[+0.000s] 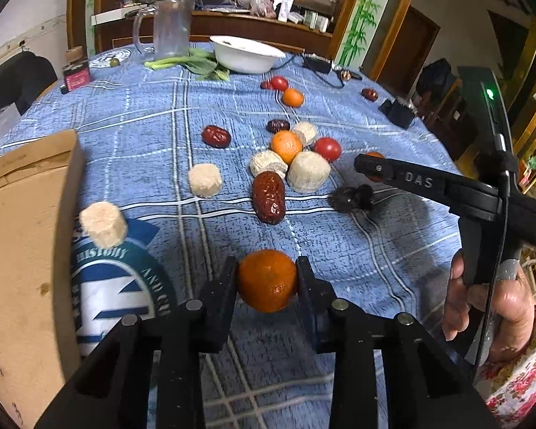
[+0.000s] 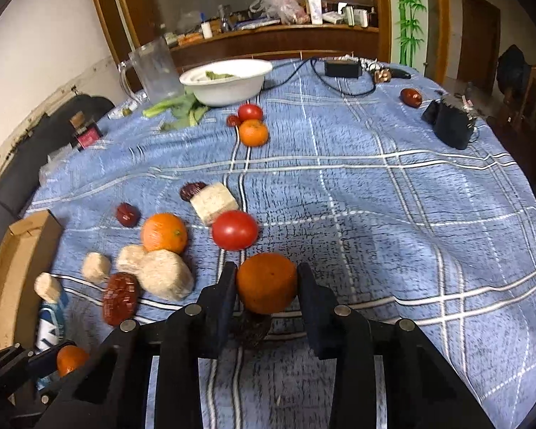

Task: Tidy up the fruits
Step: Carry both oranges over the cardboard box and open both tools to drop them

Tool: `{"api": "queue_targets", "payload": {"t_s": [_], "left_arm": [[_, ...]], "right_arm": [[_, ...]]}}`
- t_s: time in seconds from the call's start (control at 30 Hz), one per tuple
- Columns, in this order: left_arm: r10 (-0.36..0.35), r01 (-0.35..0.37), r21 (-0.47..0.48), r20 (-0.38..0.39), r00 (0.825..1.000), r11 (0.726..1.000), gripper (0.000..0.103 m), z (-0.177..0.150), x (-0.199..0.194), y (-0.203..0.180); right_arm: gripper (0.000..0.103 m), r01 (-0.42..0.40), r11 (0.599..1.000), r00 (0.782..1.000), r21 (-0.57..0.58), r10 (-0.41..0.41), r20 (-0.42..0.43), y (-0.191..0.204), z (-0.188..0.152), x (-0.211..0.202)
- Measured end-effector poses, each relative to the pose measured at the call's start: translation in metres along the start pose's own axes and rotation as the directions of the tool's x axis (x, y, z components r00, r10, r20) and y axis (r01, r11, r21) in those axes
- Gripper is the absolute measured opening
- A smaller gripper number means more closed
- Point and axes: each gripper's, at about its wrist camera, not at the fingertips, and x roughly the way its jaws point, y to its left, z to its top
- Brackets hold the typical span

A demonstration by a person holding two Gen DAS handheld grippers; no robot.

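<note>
Left gripper (image 1: 267, 280) pinches a mandarin (image 1: 267, 279) between both fingers, just above the blue plaid tablecloth (image 1: 393, 257) and near the cardboard box (image 1: 21, 236) on its left. Right gripper (image 2: 267, 284) likewise clamps another mandarin (image 2: 267, 282), with a red tomato (image 2: 234, 229) just beyond it. Both held fruits are round, so no long axis shows. Ahead of the left gripper a large red date (image 1: 268, 196) lies with its long axis running away from the camera, touching a cluster of pale cylindrical pieces (image 1: 308, 176) around a third mandarin (image 1: 286, 146). A white bowl (image 1: 246, 54) sits at the far edge.
</note>
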Motion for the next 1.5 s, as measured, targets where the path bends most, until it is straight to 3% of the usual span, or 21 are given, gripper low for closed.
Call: {"api": "queue_targets", "payload": {"t_s": [0.23,0.4,0.67,0.77,1.0,1.1,1.2,1.5], "left_arm": [[-0.008,0.013,-0.057,0.089,0.996,0.998,0.031,-0.008,-0.049,0.019],[0.035,-0.019,-0.108,0.151,0.988,0.994,0.031,-0.016,-0.081,0.043],[0.163,-0.114,-0.239,0.2,0.966,0.964,0.031,-0.03,-0.122,0.108],[0.21,-0.163,-0.228,0.201,0.957,0.96,0.031,-0.024,-0.136,0.125],[0.292,-0.257,-0.219,0.15,0.944,0.941,0.031,0.022,-0.14,0.181],[0.279,-0.249,-0.267,0.08,0.957,0.931,0.031,0.039,-0.118,0.213],[0.243,-0.226,-0.319,0.016,0.97,0.921,0.031,0.046,-0.094,0.237],[0.259,-0.266,-0.366,-0.068,0.963,0.892,0.031,0.044,-0.055,0.26]], "right_arm": [[0.036,-0.039,0.998,0.997,-0.059,0.043,0.07,0.032,-0.006,-0.051],[0.036,-0.081,0.988,0.992,-0.128,0.093,0.089,0.072,-0.018,-0.077],[0.036,-0.193,0.953,0.979,-0.236,0.205,0.026,0.147,-0.04,-0.078],[0.037,-0.234,0.935,0.97,-0.268,0.241,-0.005,0.177,-0.039,-0.071],[0.037,-0.34,0.897,0.94,-0.28,0.336,-0.065,0.236,-0.017,-0.043],[0.037,-0.359,0.889,0.933,-0.285,0.342,-0.107,0.259,-0.008,-0.019],[0.037,-0.371,0.884,0.928,-0.284,0.339,-0.155,0.277,-0.003,0.009],[0.037,-0.368,0.884,0.922,-0.289,0.306,-0.237,0.299,0.001,0.067]]}}
